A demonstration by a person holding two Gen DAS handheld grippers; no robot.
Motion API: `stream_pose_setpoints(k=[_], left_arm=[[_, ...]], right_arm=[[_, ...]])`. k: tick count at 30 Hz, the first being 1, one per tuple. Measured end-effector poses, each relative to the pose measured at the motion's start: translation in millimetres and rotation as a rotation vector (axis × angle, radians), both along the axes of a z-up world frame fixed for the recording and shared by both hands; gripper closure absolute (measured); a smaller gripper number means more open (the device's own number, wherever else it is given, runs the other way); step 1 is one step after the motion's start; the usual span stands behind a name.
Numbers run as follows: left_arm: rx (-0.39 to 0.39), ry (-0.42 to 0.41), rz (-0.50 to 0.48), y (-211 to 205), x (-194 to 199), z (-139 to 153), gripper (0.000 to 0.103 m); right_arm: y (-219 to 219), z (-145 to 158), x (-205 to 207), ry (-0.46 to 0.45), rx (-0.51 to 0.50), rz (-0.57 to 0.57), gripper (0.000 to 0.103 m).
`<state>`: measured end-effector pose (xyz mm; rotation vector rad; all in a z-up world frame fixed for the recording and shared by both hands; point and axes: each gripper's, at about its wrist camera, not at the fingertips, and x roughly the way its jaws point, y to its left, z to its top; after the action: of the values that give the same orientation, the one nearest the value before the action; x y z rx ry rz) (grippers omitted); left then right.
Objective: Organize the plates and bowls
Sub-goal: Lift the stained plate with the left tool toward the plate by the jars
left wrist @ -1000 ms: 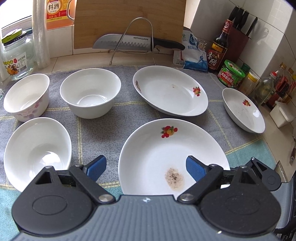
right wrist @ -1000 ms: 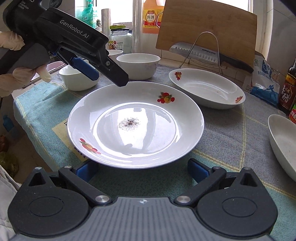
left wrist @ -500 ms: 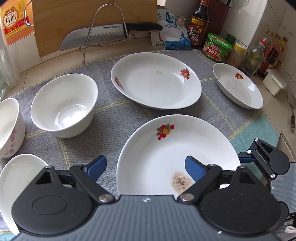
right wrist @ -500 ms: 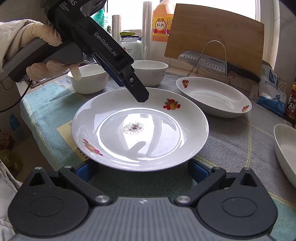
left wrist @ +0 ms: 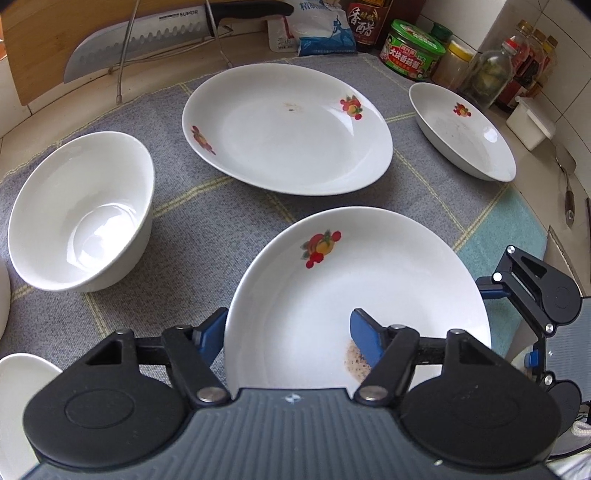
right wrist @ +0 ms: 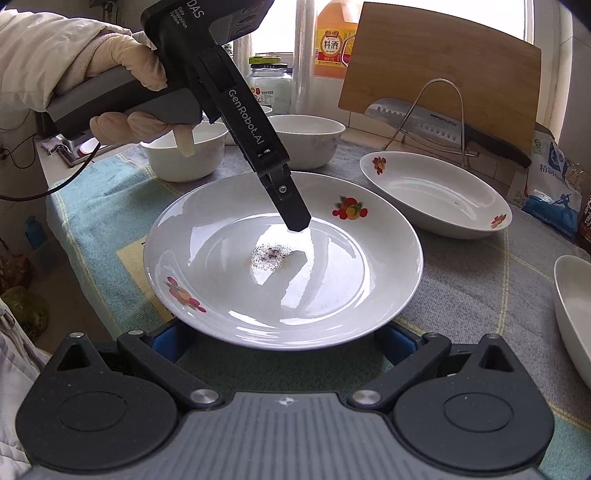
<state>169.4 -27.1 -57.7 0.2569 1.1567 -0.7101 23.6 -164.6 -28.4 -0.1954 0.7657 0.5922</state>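
Observation:
A large white plate (left wrist: 369, 280) with fruit prints and a dark speck stain sits on the cloth nearest me. My left gripper (left wrist: 288, 336) straddles its near-left rim, one blue finger outside and one inside the plate. The jaws are closing, with a gap still left at the rim. Seen from the right wrist, this plate (right wrist: 332, 295) has the left gripper's fingertips (right wrist: 297, 219) just above its well. My right gripper (right wrist: 280, 343) stands open at the plate's near edge, a finger on each side, holding nothing.
On the grey cloth also sit a second fruit plate (left wrist: 284, 129), a smaller dish (left wrist: 461, 133) at far right and white bowls (left wrist: 81, 214) at left. Behind are a knife on a wire rack (left wrist: 140, 33), a cutting board, jars and bottles (left wrist: 413, 51). A gloved hand (right wrist: 122, 74) holds the left gripper.
The left gripper moved right and tilted down over the near plate, and its jaws narrowed around the rim. The right gripper stayed where it was.

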Motion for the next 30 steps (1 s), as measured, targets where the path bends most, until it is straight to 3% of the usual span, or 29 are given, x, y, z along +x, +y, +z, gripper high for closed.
stream_pose_setpoints(k=[16, 30], left_arm=[[0.041, 0.069, -0.103, -10.5, 10.8, 0.3, 0.036], [0.023, 0.053, -0.113, -11.6, 8.6, 7.3, 0.036]], right_arm=[[3.1, 2.6, 6.3, 0.031, -0.022, 0.013, 0.0], [-1.2, 7.1, 10.5, 0.077, -0.026, 0.018, 0.0]])
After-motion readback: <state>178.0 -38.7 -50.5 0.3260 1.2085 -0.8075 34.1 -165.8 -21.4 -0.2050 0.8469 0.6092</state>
